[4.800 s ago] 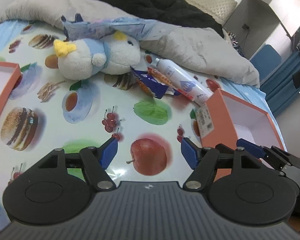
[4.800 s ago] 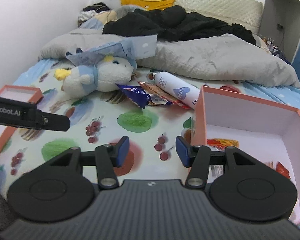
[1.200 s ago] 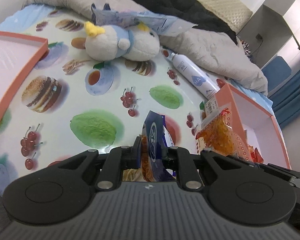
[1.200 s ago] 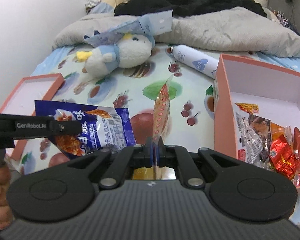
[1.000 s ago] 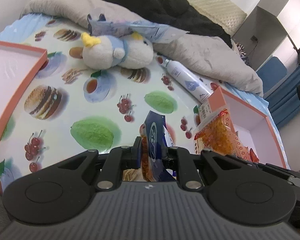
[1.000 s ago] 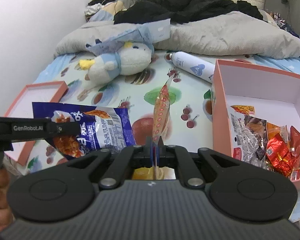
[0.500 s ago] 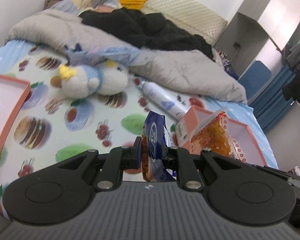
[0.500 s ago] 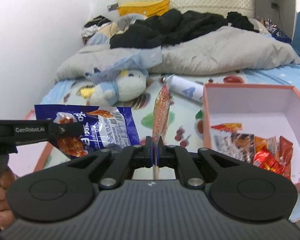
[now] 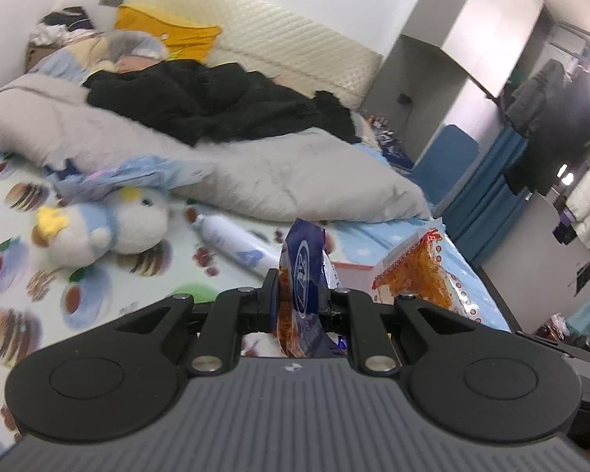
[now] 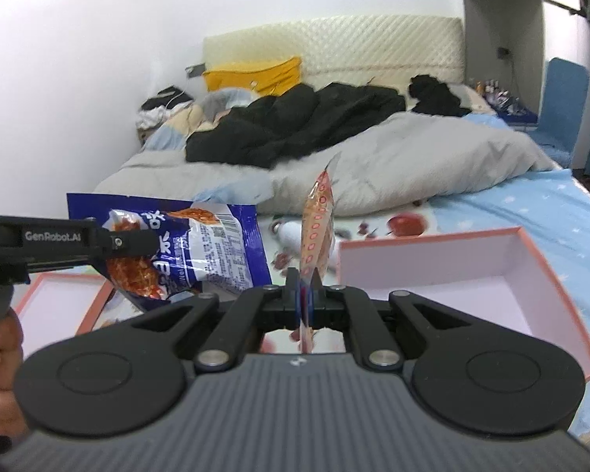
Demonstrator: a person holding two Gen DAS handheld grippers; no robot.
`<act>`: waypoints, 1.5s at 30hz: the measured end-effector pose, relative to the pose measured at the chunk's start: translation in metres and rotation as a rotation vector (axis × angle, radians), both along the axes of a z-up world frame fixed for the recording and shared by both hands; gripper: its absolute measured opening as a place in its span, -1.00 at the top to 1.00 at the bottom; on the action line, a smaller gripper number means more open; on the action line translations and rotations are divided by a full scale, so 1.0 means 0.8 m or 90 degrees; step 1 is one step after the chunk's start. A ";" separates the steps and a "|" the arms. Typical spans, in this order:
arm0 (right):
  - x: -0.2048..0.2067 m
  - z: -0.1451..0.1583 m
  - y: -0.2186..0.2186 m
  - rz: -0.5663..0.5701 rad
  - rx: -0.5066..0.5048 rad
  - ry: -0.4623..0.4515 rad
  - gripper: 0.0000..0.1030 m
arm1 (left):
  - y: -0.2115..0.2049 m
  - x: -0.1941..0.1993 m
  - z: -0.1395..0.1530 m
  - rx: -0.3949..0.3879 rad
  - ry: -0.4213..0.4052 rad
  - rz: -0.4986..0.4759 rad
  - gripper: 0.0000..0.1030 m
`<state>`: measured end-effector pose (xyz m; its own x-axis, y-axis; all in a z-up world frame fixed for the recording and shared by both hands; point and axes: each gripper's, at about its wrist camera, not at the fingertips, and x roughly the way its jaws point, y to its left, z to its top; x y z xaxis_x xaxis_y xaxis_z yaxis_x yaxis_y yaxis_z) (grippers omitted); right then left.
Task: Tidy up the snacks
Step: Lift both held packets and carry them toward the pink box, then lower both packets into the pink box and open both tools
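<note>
My left gripper point(image 9: 301, 303) is shut on a blue snack bag point(image 9: 303, 275), held edge-on high above the bed. The same bag shows broadside in the right wrist view point(image 10: 200, 251), clamped in the left gripper point(image 10: 137, 242). My right gripper point(image 10: 306, 295) is shut on a thin orange snack packet point(image 10: 317, 228), held upright in the air. That packet also shows in the left wrist view point(image 9: 421, 275). The pink open box point(image 10: 432, 271) lies below to the right, its contents hidden behind the gripper.
A plush bird point(image 9: 98, 228) and a white spray bottle point(image 9: 236, 247) lie on the fruit-print sheet. A grey duvet point(image 9: 255, 165) and black clothes point(image 9: 216, 106) fill the back of the bed. The pink box lid point(image 10: 59, 299) lies at the left.
Both grippers have risen and tilted upward with their snacks still held. The bed and the pink box have dropped lower in both views, and the box's snacks are now out of sight.
</note>
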<state>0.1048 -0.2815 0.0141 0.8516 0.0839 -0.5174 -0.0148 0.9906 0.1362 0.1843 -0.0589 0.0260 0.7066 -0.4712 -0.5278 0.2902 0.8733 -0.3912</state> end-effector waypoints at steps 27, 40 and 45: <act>0.053 -0.068 -0.156 -0.120 0.020 0.056 0.89 | -0.233 0.110 -0.066 0.079 0.076 -0.169 0.67; 0.057 -0.114 -0.176 -0.141 0.064 0.107 0.88 | -0.250 0.132 -0.094 0.110 0.098 -0.169 -0.13; 0.043 -0.086 -0.172 -0.141 0.061 0.072 0.87 | -0.236 0.112 -0.057 0.107 0.059 -0.165 -0.13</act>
